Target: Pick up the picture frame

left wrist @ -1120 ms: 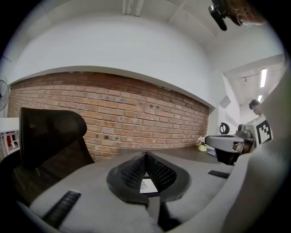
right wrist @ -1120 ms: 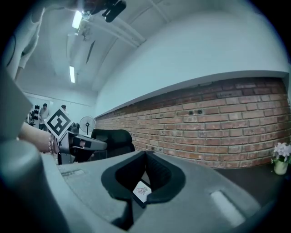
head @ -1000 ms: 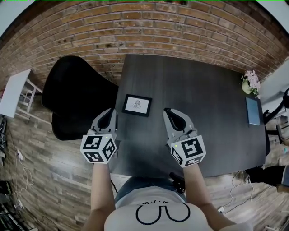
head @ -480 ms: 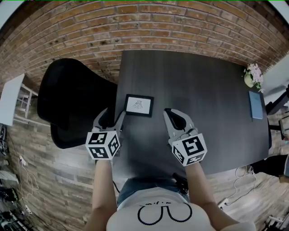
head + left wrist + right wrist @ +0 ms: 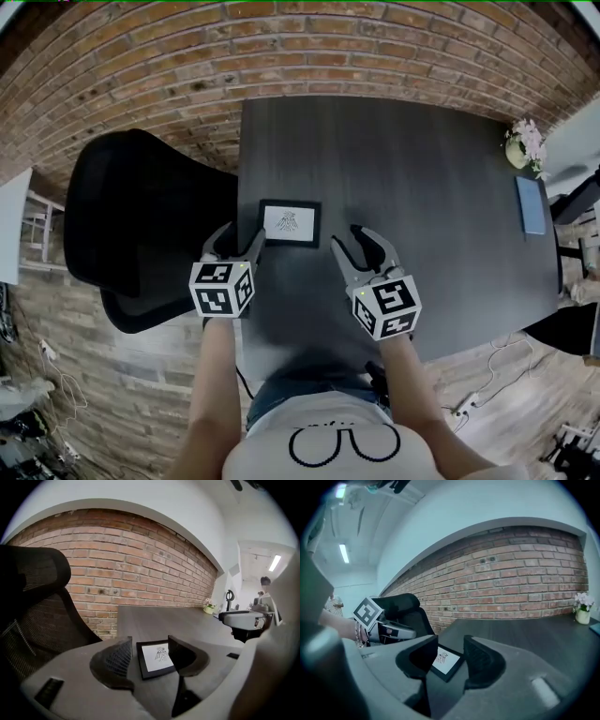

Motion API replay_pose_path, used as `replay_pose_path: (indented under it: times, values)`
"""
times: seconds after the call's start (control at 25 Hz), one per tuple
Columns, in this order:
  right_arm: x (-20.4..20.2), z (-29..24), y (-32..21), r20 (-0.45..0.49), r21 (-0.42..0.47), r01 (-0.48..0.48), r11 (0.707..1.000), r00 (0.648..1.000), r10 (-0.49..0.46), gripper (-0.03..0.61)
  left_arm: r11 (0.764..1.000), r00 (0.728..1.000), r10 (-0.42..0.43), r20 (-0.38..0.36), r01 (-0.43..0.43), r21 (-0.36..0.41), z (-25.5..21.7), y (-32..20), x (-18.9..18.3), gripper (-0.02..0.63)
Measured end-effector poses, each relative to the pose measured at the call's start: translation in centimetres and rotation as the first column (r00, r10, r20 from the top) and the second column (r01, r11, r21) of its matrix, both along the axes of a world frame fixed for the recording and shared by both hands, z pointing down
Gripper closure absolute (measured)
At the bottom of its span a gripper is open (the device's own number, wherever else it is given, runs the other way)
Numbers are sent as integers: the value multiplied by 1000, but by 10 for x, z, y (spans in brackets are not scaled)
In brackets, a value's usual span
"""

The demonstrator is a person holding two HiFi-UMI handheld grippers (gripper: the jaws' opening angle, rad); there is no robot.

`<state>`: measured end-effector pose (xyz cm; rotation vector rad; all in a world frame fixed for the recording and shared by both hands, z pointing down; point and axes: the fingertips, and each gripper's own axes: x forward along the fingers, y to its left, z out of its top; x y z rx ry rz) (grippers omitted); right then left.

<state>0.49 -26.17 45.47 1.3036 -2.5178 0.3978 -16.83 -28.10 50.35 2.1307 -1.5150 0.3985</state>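
A small black picture frame (image 5: 290, 223) with a white drawing lies flat near the left front edge of the dark table (image 5: 412, 159). My left gripper (image 5: 240, 240) hovers just short of its left front corner, jaws wide and closing a little, with nothing pressed between them. My right gripper (image 5: 352, 242) is to the right of the frame with its jaws opening, empty. Through the gap of the left gripper (image 5: 150, 644) the frame (image 5: 157, 657) shows a short way ahead. The right gripper (image 5: 450, 644) also looks at the frame (image 5: 444, 661), from its right side.
A black mesh office chair (image 5: 141, 225) stands against the table's left edge, close to my left gripper. A brick wall runs behind the table. A small flower pot (image 5: 521, 150) and a grey-blue flat book (image 5: 530, 204) sit at the far right.
Both grippers have dropped and moved forward toward the frame. The left jaws opened first, then the right jaws; both were shut a second ago.
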Motion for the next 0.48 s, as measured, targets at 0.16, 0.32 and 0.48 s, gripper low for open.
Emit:
replay_pose_path:
  times: [0.16, 0.32, 0.48]
  values:
    - [-5, 24, -9, -11, -65, -6, 998, 1000, 6, 391, 997, 1000, 0, 0, 0, -79, 33, -16, -2, 396]
    - [-9, 43, -18, -9, -103, -17, 994, 1000, 16, 391, 986, 1000, 22, 18, -19, -165, 68, -28, 3, 411]
    - [-9, 56, -25, -11, -127, -16, 992, 1000, 15, 391, 970, 999, 12, 43, -1, -244, 94, -36, 6, 451]
